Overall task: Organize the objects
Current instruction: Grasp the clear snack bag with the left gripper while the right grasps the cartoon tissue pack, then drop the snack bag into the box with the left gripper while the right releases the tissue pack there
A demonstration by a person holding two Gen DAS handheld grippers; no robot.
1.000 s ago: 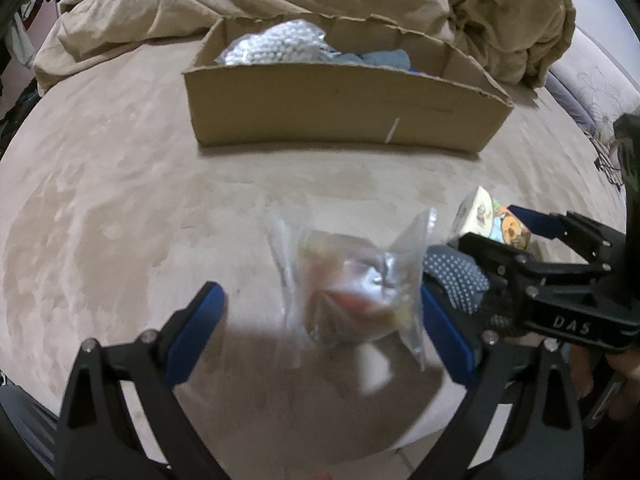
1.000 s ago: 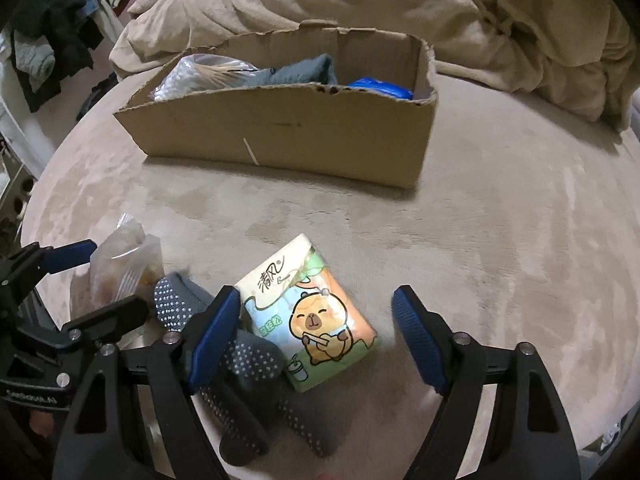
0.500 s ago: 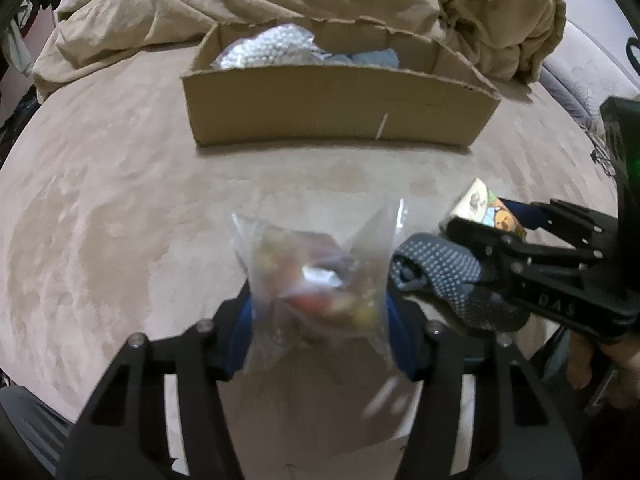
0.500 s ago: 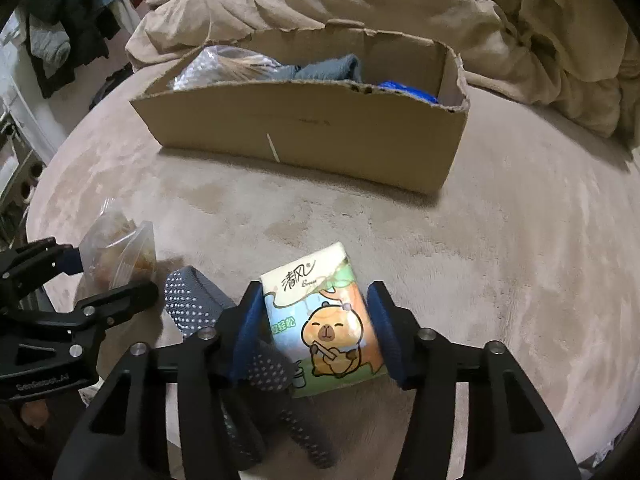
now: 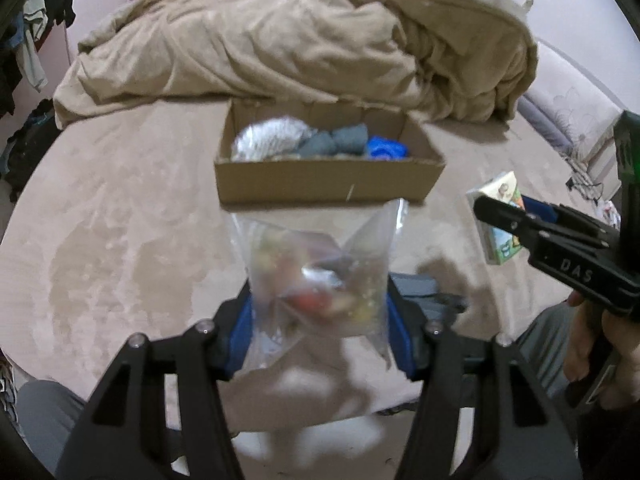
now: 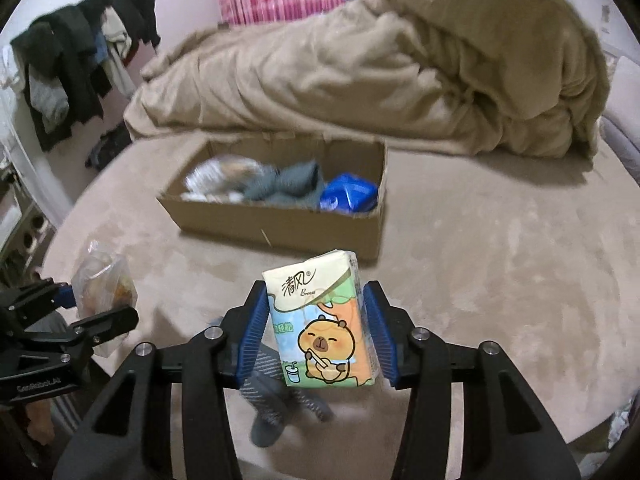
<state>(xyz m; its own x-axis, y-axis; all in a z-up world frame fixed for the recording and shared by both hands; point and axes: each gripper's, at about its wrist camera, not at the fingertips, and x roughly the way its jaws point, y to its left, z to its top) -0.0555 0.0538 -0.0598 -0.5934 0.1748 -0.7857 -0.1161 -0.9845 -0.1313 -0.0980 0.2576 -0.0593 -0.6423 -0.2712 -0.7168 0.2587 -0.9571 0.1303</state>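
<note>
Above the beige bed surface (image 6: 500,280), both grippers carry a load. The left gripper (image 5: 318,320) is clamped tight on a clear plastic bag (image 5: 316,276) of small mixed bits (contents too blurred to name), bag hanging clear of the bed. The right gripper (image 6: 316,332) has a tissue pack (image 6: 320,320) w/ a cartoon animal upright between its blue pads; its jaws are closing a touch more, pads pressing the pack's sides.

Step in hand, as I judge it: carry both to the cardboard box (image 5: 328,188) & drop them in. To do it well: keep the bag high enough that its slack bottom clears the box's near wall; release only once over the inside. Bag is soft and slippery, so don't ease the grip en route. Pack is squashy; no need for more squeeze.

Edges & room: box already holds a silvery packet (image 5: 272,140), grey cloth (image 5: 336,142) and a blue item (image 5: 386,148), so free space is mostly near the front wall, tight for two at once; go one after the other. Open bed all around the box; crumpled blanket (image 5: 280,48) touches the rear wall, so don't overshoot. Dotted grey socks (image 6: 276,404) lie below the right gripper, untouched.
</note>
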